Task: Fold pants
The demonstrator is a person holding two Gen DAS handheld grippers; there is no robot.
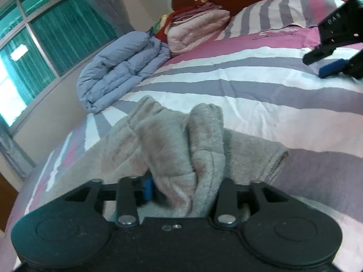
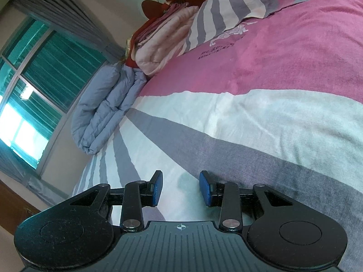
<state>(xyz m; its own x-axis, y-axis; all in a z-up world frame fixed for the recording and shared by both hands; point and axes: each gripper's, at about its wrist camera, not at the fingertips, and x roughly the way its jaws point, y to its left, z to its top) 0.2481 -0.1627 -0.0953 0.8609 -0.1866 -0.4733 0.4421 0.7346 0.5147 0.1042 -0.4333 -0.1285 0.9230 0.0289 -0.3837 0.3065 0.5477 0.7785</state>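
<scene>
- Left wrist view: the grey fleece pants [image 1: 181, 149] lie bunched on the pink, white and grey striped bedspread [image 1: 261, 95], directly ahead of the left gripper [image 1: 183, 188] and rising between its fingers.
- The left gripper's jaws stand partly apart. A ridge of the fleece fills the gap. The blue pad [image 1: 148, 189] on one side sits just beside the cloth; the other pad is hidden behind the fold, so whether they press on it cannot be told.
- Long axis of the bundle: roughly across the view, flat part spreading left and right, with two humps standing upright near the middle.
- The right gripper [image 1: 326, 64] shows at the far right edge, over bare bedspread, well apart from the pants.
- Right wrist view: the right gripper [image 2: 180, 189] has its fingers partly open with nothing between them; only bedspread lies below.
- No pants appear in this view, so they lie off to its left.
- A folded blue quilt [image 2: 106, 108] rests by the window side, well clear.
- Judgement: the left hand is much nearer the cloth; any next fold turns on it.
</scene>
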